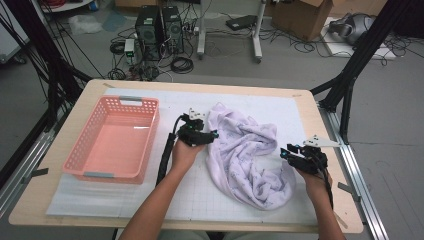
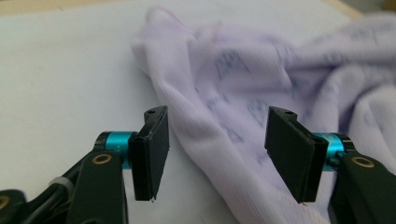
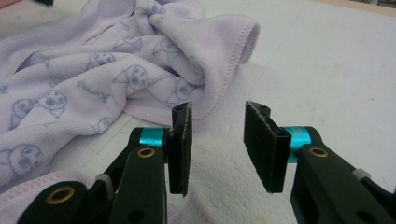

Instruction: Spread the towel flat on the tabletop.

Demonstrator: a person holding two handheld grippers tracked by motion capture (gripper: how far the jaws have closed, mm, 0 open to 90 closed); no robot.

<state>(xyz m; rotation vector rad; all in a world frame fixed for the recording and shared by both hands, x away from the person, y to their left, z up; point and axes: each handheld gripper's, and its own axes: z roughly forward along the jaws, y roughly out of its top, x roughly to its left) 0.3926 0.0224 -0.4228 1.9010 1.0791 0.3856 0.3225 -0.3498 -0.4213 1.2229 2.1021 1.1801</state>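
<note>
Left gripper (image 2: 210, 158), foreground: jaws parted, a fold of the lilac printed towel (image 2: 243, 93) lying between the pads without being pressed. Right gripper (image 3: 217, 144): jaws likewise apart, nothing but the white gridded mat (image 3: 327, 60) between them, the towel's stitched hem (image 3: 233, 65) just beyond the tips. In the high view the left gripper (image 1: 214, 134) sits at the towel's upper left border and the right gripper (image 1: 286, 151) at its right border, both forearms entering from the near side of the bench (image 1: 70, 120), wrists low and grippers roughly level, pointing inward toward each other. The towel (image 1: 250, 160) lies crumpled in the middle of the mat, well apart from the empty pink basket (image 1: 85, 145) at the left. Judged handling: light, limp, non-fragile cloth that will sag and drape; it offers no stiff edge, so a hemmed border or corner is the surest hold, taken deep between the pads.
</note>
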